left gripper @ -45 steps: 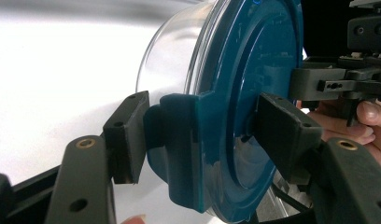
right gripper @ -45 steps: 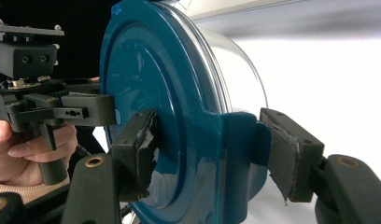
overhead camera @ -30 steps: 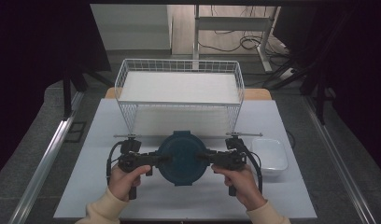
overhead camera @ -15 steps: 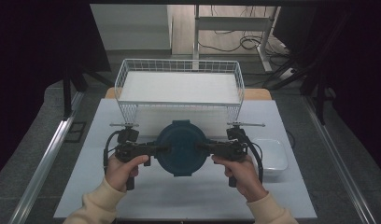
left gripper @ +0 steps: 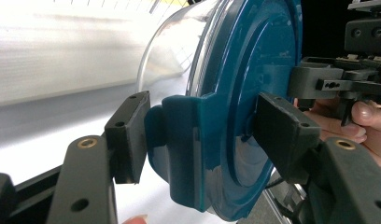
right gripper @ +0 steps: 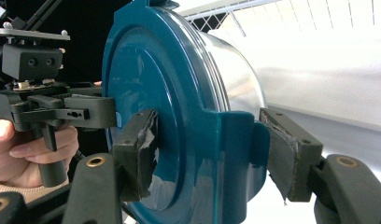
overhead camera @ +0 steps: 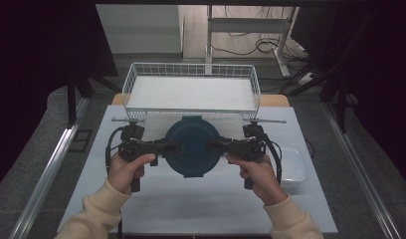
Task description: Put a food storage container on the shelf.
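Both grippers, left point(overhead camera: 172, 147) and right point(overhead camera: 214, 145), are clamping opposite side latches of the round clear container with teal lid point(overhead camera: 192, 145), which you're holding lid-up just short of the white wire basket point(overhead camera: 191, 69).

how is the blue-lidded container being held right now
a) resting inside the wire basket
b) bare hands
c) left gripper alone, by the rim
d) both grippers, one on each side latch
d: the left gripper and the right gripper each clamp a side latch of the blue-lidded container, in front of the wire basket.
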Tool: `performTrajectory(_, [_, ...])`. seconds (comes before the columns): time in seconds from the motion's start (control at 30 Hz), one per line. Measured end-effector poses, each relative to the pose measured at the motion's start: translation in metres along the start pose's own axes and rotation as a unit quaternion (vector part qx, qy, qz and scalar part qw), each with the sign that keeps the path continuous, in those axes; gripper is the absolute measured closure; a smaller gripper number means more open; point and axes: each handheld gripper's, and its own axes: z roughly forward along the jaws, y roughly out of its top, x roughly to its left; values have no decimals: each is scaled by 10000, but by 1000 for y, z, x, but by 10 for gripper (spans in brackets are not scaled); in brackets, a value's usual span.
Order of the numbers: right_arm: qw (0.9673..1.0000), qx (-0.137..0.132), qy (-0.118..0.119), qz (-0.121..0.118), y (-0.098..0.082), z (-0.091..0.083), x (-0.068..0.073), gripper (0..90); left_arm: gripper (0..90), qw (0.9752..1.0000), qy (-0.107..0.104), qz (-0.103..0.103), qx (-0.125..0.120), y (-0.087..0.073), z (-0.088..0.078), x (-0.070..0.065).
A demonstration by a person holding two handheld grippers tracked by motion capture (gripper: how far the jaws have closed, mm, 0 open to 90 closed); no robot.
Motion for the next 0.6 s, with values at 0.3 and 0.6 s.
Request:
performTrajectory(0.3, [9999,-95,40,-54,13,-4,5,394,383,9999,6,95,-65,14,-5,-6])
performTrajectory(0.6, [9997,-182,38,-137,34,-10,13,394,383,9998,-9,184,-104,37,-11,-14])
